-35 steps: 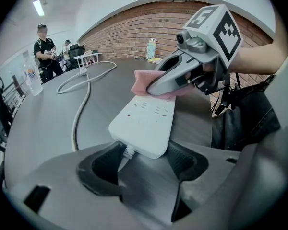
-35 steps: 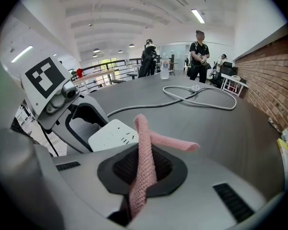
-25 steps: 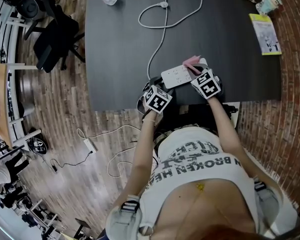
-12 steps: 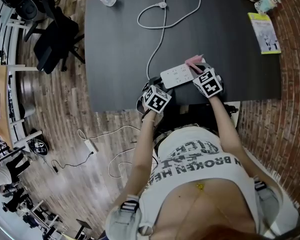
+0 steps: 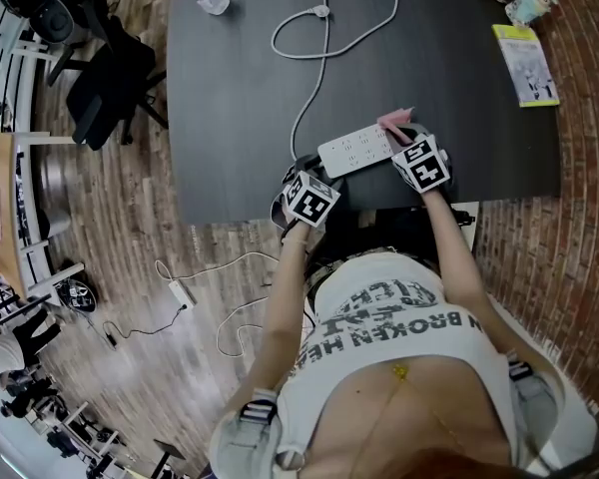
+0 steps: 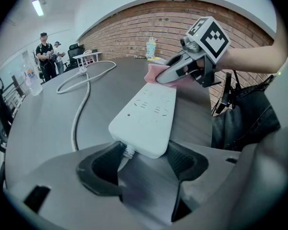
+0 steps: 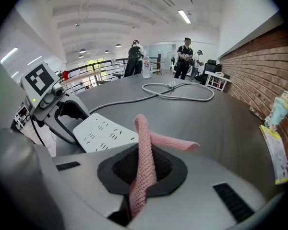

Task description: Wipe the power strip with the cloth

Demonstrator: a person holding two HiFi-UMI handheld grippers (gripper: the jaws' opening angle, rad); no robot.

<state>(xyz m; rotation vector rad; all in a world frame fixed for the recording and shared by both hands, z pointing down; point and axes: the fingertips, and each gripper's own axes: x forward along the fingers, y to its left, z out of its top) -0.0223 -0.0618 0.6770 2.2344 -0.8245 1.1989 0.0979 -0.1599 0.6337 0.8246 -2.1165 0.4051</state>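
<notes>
Two grippers work a white rectangular plastic power strip lying on the dark grey worktop.
The left gripper is closed on the strip's cord end, one jaw against each side. The right gripper is clamped tight on a pink knitted cloth, which meets the strip's far end.

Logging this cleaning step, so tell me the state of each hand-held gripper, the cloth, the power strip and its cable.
Left hand-held gripper: shut on the power strip's near end.
Right hand-held gripper: shut on the cloth.
Cloth: pinched, at the strip's far end.
Power strip: flat on the table, sockets empty.
Cable: looped loose on the table.
</notes>
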